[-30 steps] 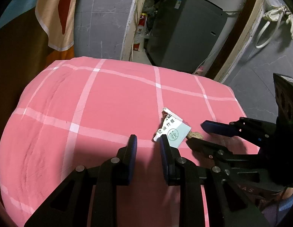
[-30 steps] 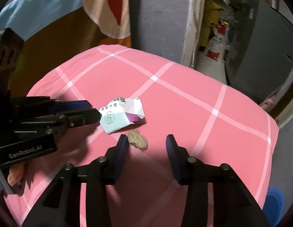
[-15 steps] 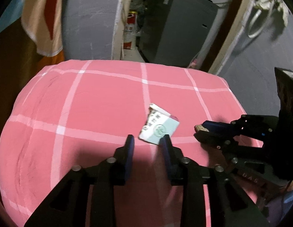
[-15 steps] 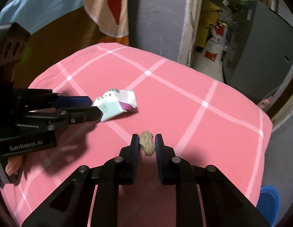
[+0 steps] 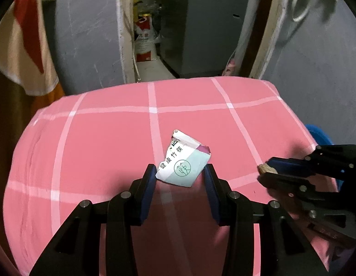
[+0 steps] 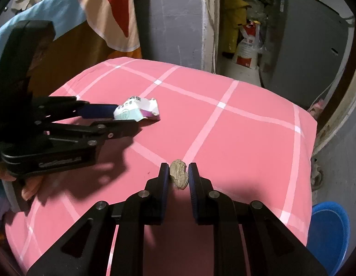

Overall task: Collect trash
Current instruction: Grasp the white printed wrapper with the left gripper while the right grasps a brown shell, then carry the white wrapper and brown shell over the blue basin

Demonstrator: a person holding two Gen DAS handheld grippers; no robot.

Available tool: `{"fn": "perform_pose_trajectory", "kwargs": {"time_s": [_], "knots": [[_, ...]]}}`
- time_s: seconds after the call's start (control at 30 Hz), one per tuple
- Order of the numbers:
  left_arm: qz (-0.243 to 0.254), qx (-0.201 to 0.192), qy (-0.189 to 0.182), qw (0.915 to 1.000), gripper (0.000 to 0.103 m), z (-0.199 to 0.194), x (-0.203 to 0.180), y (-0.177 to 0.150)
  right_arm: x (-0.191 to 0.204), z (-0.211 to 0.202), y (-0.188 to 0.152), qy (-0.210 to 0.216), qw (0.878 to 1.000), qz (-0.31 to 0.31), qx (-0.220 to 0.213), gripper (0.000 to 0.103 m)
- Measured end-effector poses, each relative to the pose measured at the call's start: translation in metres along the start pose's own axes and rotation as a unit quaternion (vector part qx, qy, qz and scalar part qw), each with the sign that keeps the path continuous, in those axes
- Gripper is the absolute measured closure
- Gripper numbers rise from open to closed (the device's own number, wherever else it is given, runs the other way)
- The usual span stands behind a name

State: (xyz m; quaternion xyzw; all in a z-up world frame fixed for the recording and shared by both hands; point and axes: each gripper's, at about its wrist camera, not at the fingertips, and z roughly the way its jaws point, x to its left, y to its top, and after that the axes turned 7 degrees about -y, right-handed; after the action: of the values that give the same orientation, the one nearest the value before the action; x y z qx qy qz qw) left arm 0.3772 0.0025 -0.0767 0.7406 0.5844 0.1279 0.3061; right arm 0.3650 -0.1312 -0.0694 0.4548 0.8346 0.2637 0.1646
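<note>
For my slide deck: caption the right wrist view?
Right gripper pinches a tan scrap above the pink checked bedspread.

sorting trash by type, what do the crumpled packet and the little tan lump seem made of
Crumpled packet: printed paper or thin card, matte white and mint with a purple edge; it shows sharp creases and a torn rim. Tan lump pinched in the right gripper: looks like a dry ridged shell or wadded fibre, rough and dull; uncertain which.

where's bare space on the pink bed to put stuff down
Bare: the far half of the bed toward the wall, and its left side. Crowded: the near middle, where the left gripper straddles the wrapper and the right gripper holds the shell.
</note>
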Motion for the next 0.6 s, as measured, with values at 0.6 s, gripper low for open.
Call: {"fn": "perform_pose_trajectory", "kwargs": {"time_s": [0.6], "knots": [[0.054,0.018,0.001,0.9984,0.056,0.019,-0.008,0.012,-0.024,-0.008,-0.015,-0.002,0.998,0.061,-0.018,0.088]]}}
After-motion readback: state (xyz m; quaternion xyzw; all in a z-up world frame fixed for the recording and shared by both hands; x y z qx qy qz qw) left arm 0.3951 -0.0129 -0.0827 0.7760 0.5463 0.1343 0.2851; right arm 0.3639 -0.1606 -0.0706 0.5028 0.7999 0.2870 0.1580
